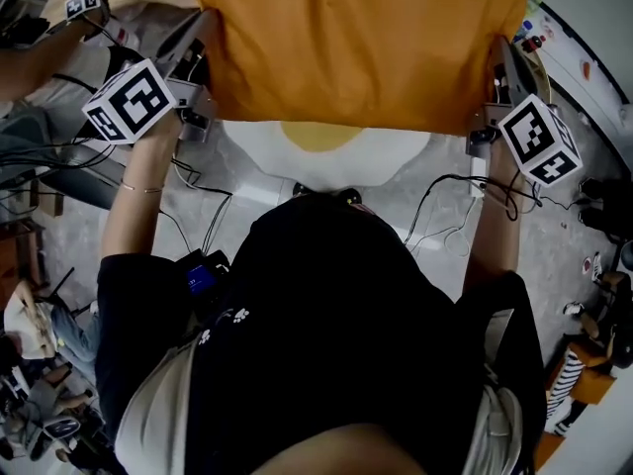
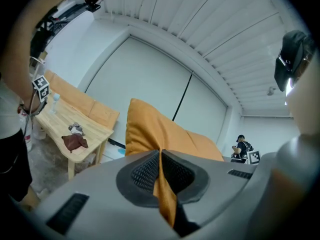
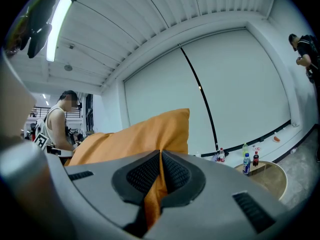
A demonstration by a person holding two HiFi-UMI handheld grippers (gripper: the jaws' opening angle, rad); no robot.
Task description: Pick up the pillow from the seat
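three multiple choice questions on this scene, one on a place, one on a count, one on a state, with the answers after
1. In the head view, where is the white fried-egg-shaped pad with the yellow centre relative to the orange fabric pillow?
A) lying on top of it
B) beneath its near edge, partly hidden by it
C) beyond its far edge

2. How many grippers hold the pillow?
A) none
B) one
C) two

3. How do the right gripper's jaws stand?
A) wide apart
B) shut on the pillow's fabric
C) shut with nothing between them

Answers:
1 B, the pad shows under the pillow's near edge, in front of the person.
2 C, orange fabric is pinched in the left gripper and in the right gripper alike.
3 B, the right gripper view shows fabric squeezed between the pads.
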